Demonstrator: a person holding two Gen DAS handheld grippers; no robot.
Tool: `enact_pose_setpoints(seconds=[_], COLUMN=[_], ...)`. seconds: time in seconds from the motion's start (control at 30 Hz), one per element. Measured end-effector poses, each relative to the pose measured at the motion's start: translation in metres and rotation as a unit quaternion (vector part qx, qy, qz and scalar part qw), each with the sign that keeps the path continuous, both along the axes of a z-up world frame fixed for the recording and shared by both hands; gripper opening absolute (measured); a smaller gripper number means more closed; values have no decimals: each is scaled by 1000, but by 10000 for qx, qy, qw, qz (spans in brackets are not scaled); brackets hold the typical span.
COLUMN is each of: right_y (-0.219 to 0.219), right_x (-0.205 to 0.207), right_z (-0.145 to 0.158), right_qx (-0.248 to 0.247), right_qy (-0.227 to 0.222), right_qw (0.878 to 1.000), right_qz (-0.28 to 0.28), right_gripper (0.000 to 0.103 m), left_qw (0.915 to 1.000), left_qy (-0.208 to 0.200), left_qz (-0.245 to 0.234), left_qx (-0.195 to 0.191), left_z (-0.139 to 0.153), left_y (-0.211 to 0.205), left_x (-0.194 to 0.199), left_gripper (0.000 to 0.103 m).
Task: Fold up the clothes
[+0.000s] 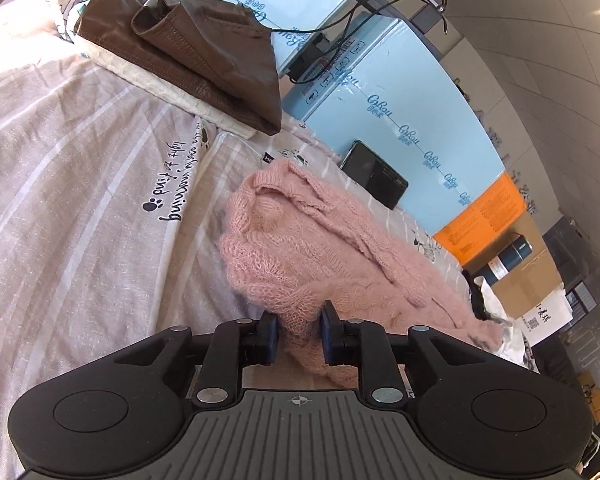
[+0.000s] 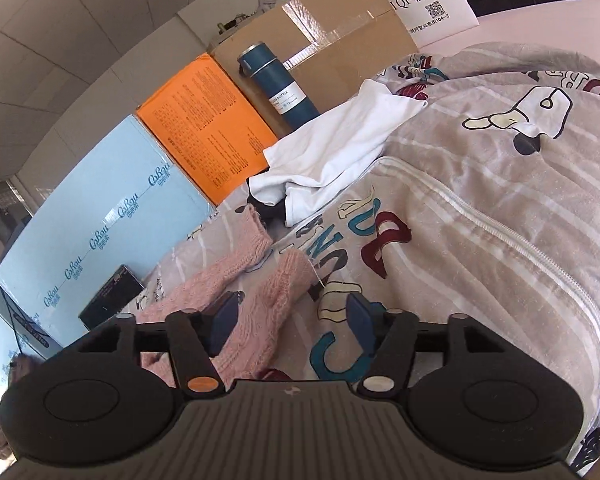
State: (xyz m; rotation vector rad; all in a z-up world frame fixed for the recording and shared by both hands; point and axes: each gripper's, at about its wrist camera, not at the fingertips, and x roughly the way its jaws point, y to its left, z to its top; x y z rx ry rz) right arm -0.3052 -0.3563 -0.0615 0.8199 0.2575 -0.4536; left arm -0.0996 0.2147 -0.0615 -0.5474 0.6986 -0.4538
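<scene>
At my left claw [image 1: 299, 332] the jaws stand narrow with a fold of the pink knitted sweater [image 1: 320, 248] between the pads, though I cannot tell whether they pinch it. My right claw [image 2: 292, 320] is released, jaws wide, a pink sleeve [image 2: 260, 312] running between them beside the left pad. The sweater lies crumpled, fuzzy and cable-knit, on the striped beige duvet [image 1: 80, 208], with a folded brown garment [image 1: 204, 48] farther off.
</scene>
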Motion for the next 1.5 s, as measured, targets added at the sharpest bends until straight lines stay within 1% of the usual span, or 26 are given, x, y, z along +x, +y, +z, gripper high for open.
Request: enact_pose_setpoints(seconds=[0.03,0.13,0.17,0.2,0.23,0.3,0.4,0.43,0.47,0.5,0.53,0.6,0.63,0.67,0.7,0.77,0.83,0.9,0.97,1.03,1.13,1.2,1.3,1.37,1.4,1.5], right_y=[-5,-16,-16,-16,-16,-15,-14,-13,-11,-7,-2,8,11,9,6,2,-1,-4,-7,-7,-9,-11,-5,-2,-3,-2], right_x=[2,17,22,27,30,33,32,31,32,33,36,43,45,44,42,41,46,58,80,110,151,174,192,200,202,194], right_z=[0,-2,-2,-2,-1,0,5,8,12,15,17,15,14,15,16,19,29,39,43,42,30,20,11,6,4,8], right_qx=[179,433,363,283,220,165,-89,-341,-688,-1077,-1505,-2195,-2400,-2351,-2302,-2216,-2165,-1966,-1621,-1460,-1294,-1137,-1389,-1879,-2045,-1978], right_qy=[-78,43,152,204,198,-159,-672,-698,-490,-178,337,1383,1734,1760,1786,1790,1550,1240,1047,1114,1377,1558,1888,2350,2528,2501], right_qw=[9998,9990,9992,9994,9995,9989,9961,9956,9954,9935,9879,9657,9551,9557,9562,9578,9629,9721,9812,9828,9814,9804,9717,9537,9456,9473], right_qz=[19,32,15,33,93,402,558,530,451,324,144,-61,-150,-211,-272,-389,-444,-303,-55,172,348,398,277,2,-120,-297], right_gripper=[69,67,60,48,43,21,14,13,12,12,12,13,15,16,25,37,39,50,50,50,51,51,51,52,58,61], left_qw=[9999,9989,9983,9975,9970,9966,9961,9952,9943,9932,9920,9898,9888,9877,9866,9838,9791,9745,9731,9740,9773,9804,9832,9837,9843,9859], left_qy=[-73,-329,-428,-518,-584,-677,-825,-898,-962,-1019,-1068,-1136,-1160,-1190,-1231,-1391,-1670,-1920,-2032,-1995,-1810,-1719,-1637,-1584,-1561,-1476], left_qz=[52,194,220,248,266,244,-48,-148,-250,-376,-503,-717,-806,-879,-935,-1004,-1054,-1093,-1060,-1069,-1096,-959,-790,-770,-710,-546], left_qx=[48,260,343,415,438,391,323,349,382,420,449,478,489,501,515,527,487,391,254,88,-49,21,189,354,425,572], left_z=[3,12,16,19,21,24,29,31,32,34,35,36,36,37,38,44,52,57,54,47,34,32,32,32,32,32], left_y=[1,2,2,2,1,-3,-16,-22,-29,-38,-46,-59,-66,-72,-77,-87,-98,-105,-108,-105,-92,-84,-71,-64,-61,-55], left_x=[0,0,0,0,2,6,17,21,25,29,33,40,44,49,53,63,74,84,92,100,109,113,118,120,120,121], left_gripper=[33,40,40,41,43,46,46,46,46,46,46,48,53,55,58,58,64,69,70,71,73,74,82,88,88,90])
